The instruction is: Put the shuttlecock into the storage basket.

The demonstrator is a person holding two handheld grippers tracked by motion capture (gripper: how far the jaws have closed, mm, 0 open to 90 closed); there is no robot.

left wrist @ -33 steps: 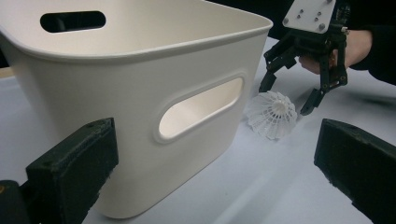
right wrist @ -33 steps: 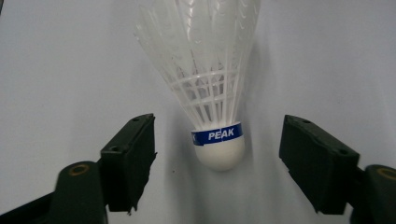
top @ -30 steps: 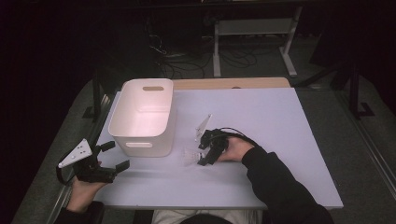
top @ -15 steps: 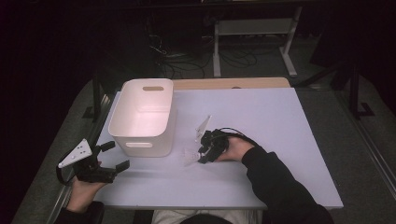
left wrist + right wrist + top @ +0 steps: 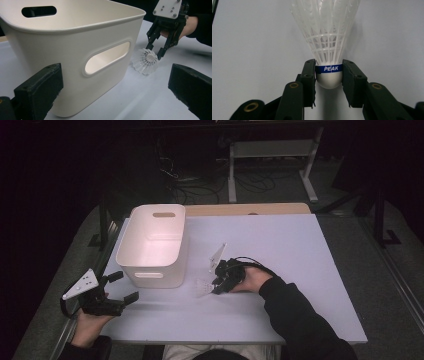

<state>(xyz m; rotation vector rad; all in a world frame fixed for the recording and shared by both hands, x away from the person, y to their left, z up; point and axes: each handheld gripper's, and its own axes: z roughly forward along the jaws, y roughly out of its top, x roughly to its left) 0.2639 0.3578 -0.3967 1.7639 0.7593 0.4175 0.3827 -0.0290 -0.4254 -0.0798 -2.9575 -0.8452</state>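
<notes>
Pinching the white shuttlecock (image 5: 328,37) by its cork, the right gripper (image 5: 328,75) lies beside the white bin (image 5: 150,245); the left gripper (image 5: 116,292) gapes wide.

White bin (image 5: 152,245) just left of gripper (image 5: 218,282), open tabletop (image 5: 300,260) rightward

White shuttlecock (image 5: 325,37), blue band; cream bin (image 5: 152,245); black tongs (image 5: 329,75).

"peak" in white letters on a blue band around the shuttlecock (image 5: 328,68) cork.
</notes>
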